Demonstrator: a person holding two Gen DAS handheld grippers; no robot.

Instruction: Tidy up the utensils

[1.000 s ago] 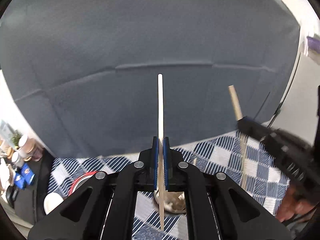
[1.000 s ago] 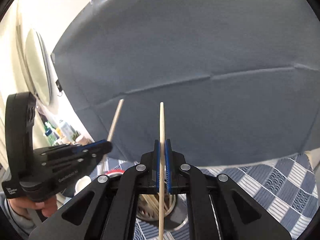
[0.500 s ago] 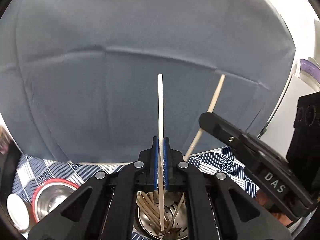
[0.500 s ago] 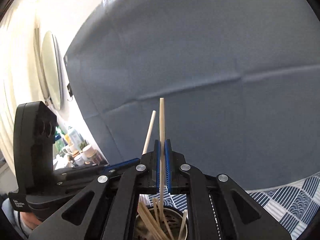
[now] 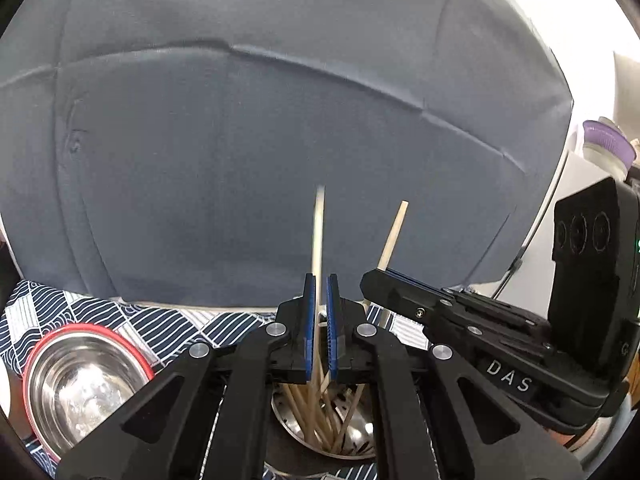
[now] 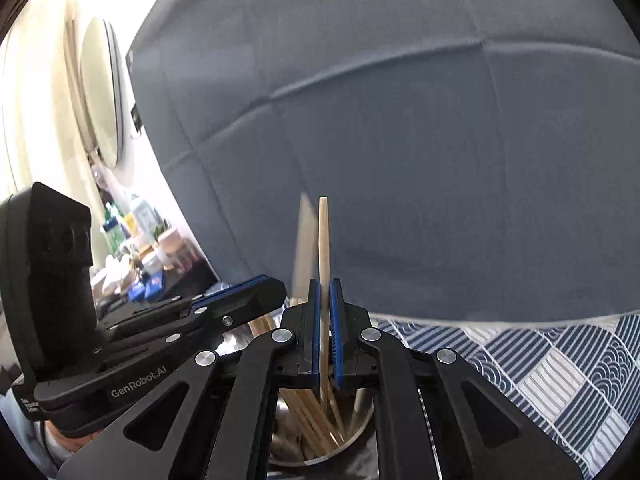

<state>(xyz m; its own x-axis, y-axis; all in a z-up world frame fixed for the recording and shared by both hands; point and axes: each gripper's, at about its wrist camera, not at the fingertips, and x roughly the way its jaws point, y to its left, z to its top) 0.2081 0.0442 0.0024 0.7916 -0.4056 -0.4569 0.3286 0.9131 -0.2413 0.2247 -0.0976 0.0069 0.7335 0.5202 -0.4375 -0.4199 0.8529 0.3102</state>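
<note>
My left gripper [image 5: 320, 292] is shut on a pale wooden chopstick [image 5: 319, 232] that stands upright and looks blurred. Its lower end reaches down into a round steel holder [image 5: 288, 420] with several chopsticks in it. My right gripper [image 6: 325, 292] is shut on a second upright chopstick [image 6: 323, 240], whose tip is also down in the holder [image 6: 360, 432]. The two grippers hang side by side over the holder, close together. In the left wrist view the right gripper [image 5: 374, 280] and its stick [image 5: 394, 232] are at the right. The right wrist view has the left gripper [image 6: 276, 288] at the left.
A steel bowl with a red rim [image 5: 132, 356] sits left of the holder on a blue and white patterned cloth [image 6: 540, 360]. A grey fabric backdrop [image 5: 240, 140] rises just behind. A purple-lidded jar [image 5: 604, 140] stands at the far right, and a cluttered shelf [image 6: 140, 240] at the far left.
Both grippers have sunk toward the holder, which now fills the bottom of each view. The sticks' lower ends have gone in among the others. The left stick's top shows lower and blurred.
</note>
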